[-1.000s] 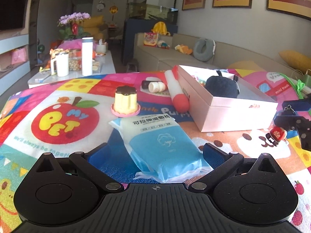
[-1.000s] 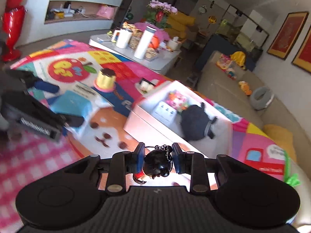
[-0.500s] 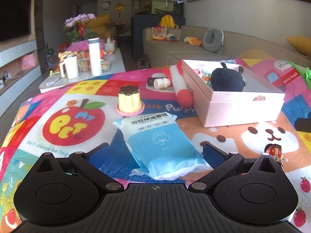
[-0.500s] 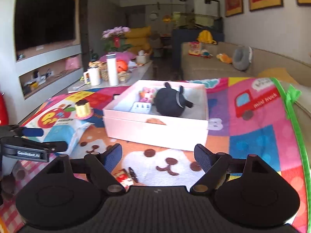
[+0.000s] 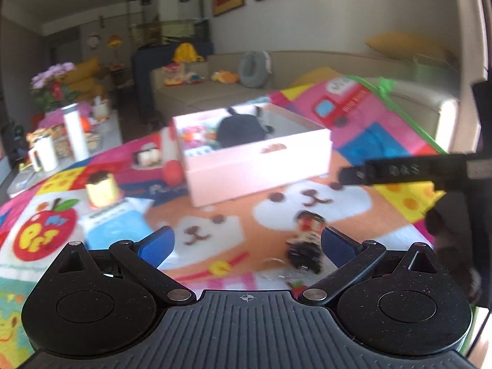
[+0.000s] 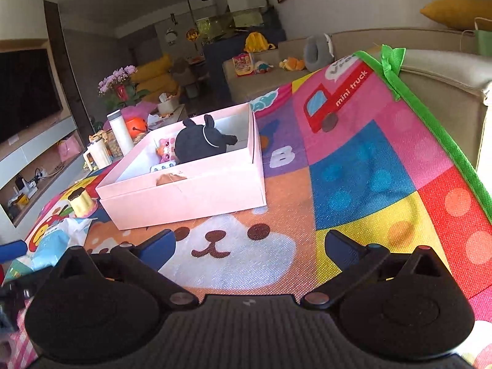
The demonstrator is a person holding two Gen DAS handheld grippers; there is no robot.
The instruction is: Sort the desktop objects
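Note:
A pink open box (image 5: pixel 255 160) (image 6: pixel 184 190) stands on the colourful play mat and holds a black plush toy (image 6: pixel 200 144) and a small pink toy (image 6: pixel 166 147). A small doll keychain (image 5: pixel 304 243) lies on the mat just inside my open left gripper (image 5: pixel 247 243), close to its right finger. A blue packet (image 5: pixel 113 230) and a gold-topped pudding toy (image 5: pixel 101 189) lie to the left. My right gripper (image 6: pixel 250 246) is open and empty over the mat in front of the box; its arm shows at the right of the left wrist view (image 5: pixel 409 172).
A red-tipped cylinder (image 5: pixel 172 172) and a small roll (image 5: pixel 147 156) lie left of the box. A low table with a white bottle (image 5: pixel 73 135) and cups stands beyond the mat. A sofa (image 6: pixel 430 58) borders the mat's green edge.
My right gripper has let go of the doll keychain, which now lies on the mat, and has drawn back. My left gripper has swung right from the blue packet to the keychain.

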